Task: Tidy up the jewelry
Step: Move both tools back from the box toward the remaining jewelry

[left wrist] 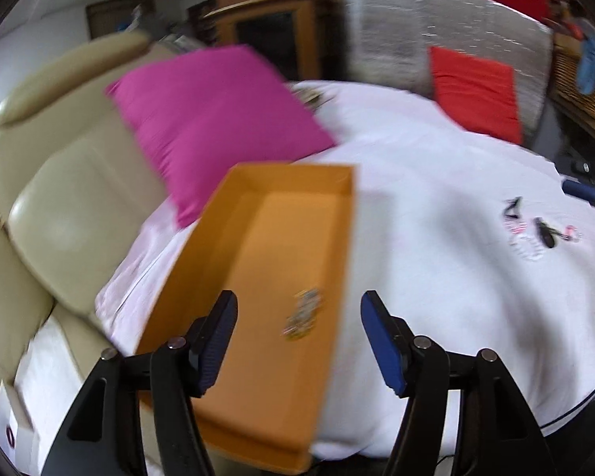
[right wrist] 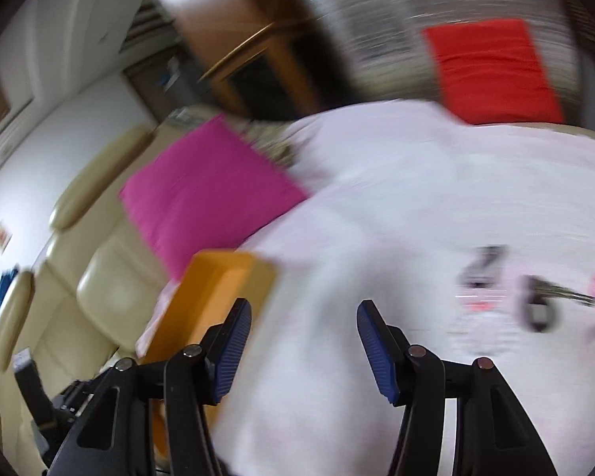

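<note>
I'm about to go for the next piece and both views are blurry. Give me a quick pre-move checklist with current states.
1. Left gripper open, nothing between the fingers: ok.
2. Right gripper open and empty: ok.
3. Orange box open-topped on the white cloth: ok.
4. Jewelry piece lying inside the box: ok.
5. Remaining items on the cloth, apart from the box: ok.
6. What those items are: cannot tell, too blurred.

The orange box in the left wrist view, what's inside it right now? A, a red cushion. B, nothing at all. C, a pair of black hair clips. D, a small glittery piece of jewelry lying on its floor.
D: the orange box holds one small sparkly piece of jewelry on its floor near the right wall; the dark clip-like items lie outside it on the white cloth.
</note>
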Demonstrator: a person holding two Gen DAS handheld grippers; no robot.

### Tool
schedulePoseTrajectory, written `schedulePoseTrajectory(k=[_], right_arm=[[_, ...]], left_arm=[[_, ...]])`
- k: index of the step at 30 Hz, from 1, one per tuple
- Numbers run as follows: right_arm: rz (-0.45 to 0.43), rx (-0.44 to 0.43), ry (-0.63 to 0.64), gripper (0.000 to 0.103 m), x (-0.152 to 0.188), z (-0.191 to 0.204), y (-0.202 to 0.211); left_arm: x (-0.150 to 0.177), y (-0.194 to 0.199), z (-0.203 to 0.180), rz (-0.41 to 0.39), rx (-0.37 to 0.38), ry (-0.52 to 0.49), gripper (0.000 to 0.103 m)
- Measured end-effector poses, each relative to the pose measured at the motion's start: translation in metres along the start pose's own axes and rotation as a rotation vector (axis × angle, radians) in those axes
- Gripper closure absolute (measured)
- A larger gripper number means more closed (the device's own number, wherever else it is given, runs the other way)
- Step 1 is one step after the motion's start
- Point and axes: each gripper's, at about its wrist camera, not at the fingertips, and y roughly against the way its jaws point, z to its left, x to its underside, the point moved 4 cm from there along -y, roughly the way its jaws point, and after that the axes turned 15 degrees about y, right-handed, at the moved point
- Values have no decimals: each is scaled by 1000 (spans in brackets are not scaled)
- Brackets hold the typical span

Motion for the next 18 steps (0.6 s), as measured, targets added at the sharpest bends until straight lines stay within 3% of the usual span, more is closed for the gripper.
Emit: schedulePoseTrajectory(k=[5,8,14,18], right_arm=[[-45,98,-196,43,29,-107,47],[-55,106,-304,44,46,-147,54],[-18,62,-412,44,76,-191,47],[25,40,-402,51,79,-197,31]], left_arm=[[0,-12,-89,-18,75,-108,36],[7,-33,-138,9,137,-143,36],[29,-68,-215,64,261,-190,36],[40,-92,-243,117,322,-192,36]])
